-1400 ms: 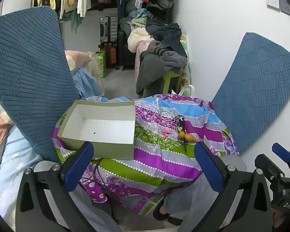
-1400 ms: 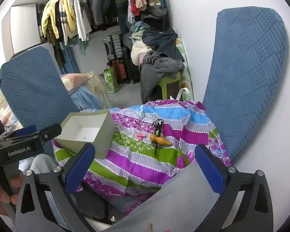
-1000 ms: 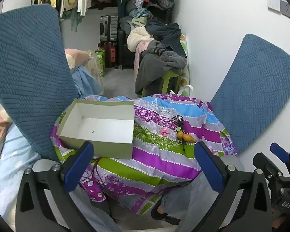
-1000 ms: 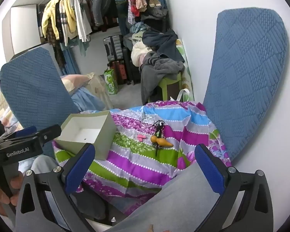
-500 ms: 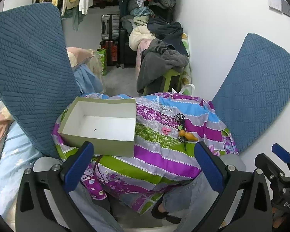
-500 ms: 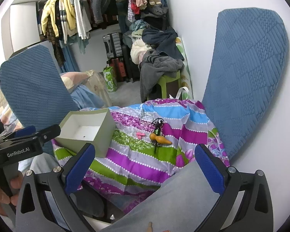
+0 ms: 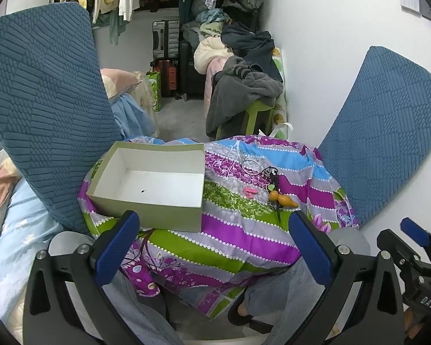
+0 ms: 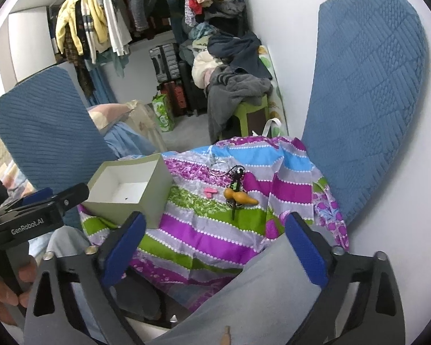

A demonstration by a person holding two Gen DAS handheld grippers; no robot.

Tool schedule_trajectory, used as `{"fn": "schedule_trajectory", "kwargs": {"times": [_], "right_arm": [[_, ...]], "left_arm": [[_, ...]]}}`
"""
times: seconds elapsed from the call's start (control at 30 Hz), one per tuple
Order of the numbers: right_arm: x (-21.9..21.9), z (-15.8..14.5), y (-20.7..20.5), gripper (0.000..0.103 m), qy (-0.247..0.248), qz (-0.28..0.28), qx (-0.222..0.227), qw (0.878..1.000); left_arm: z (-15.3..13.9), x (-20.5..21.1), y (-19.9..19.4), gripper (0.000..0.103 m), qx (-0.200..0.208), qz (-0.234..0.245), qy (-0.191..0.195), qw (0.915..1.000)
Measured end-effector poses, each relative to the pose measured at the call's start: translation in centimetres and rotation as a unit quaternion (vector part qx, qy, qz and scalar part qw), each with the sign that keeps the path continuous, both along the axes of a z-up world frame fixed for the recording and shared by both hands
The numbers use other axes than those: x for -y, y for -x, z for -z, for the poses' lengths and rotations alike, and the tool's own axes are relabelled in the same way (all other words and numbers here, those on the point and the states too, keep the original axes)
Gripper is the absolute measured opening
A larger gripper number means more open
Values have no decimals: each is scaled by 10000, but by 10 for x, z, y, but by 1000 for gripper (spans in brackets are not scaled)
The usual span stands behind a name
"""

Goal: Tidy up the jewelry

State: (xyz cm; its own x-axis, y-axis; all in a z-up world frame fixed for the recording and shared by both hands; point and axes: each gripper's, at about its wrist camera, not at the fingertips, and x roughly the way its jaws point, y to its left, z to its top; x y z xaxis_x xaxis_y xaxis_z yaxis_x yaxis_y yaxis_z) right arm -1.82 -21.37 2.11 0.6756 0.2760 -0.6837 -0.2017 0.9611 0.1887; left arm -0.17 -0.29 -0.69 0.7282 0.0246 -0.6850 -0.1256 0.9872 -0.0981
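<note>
Right gripper [image 8: 214, 247] sits nearest the lens, jaws apart and just now narrowing a little, nothing between the blue pads. Left gripper [image 7: 212, 244] likewise spread wide, released, gripping nothing. Both hover short of the striped cloth [image 7: 244, 230], which drapes over the person's lap.

Landmark: the open box [image 7: 149, 182], pale green outside, white inside, resting on the cloth's left part. Its floor is bare save one small dark speck.

Right of the box, apart from it, lies the jewelry cluster. Nearest the box is a small pink piece [image 7: 250, 191]. Just right of that, an orange gourd-shaped charm [image 7: 281, 199] on a dark cord. Beyond the charm, farther from the grippers, silver rings [image 7: 251, 166] lie on the cloth.

Behind the box, a green stool [image 7: 255, 118] heaped with grey clothing.
</note>
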Motion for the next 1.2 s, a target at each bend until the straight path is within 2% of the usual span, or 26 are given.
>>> {"fn": "schedule_trajectory", "kwargs": {"times": [0.03,0.17,0.23,0.27,1.07,1.2], "right_arm": [[0,1,0,85,14,-5,-7,10000],[-1,3,-1,81,34,-50,-14,10000],[-1,3,-1,73,30,-47,-8,10000],[-2,3,0,73,56,-45,4,10000],[-1,4,-4,69,-1,-104,8,9999],[-4,5,-3,69,2,-98,29,9999]], "left_arm": [[1,1,-1,103,-12,1,-2,10000],[3,1,-2,103,-13,-8,16,10000],[3,0,-3,103,-21,-32,16,10000],[4,0,-3,103,-21,-40,32,10000],[8,-8,1,103,-40,-108,51,9999],[11,-7,0,103,-46,-106,146,9998]]}}
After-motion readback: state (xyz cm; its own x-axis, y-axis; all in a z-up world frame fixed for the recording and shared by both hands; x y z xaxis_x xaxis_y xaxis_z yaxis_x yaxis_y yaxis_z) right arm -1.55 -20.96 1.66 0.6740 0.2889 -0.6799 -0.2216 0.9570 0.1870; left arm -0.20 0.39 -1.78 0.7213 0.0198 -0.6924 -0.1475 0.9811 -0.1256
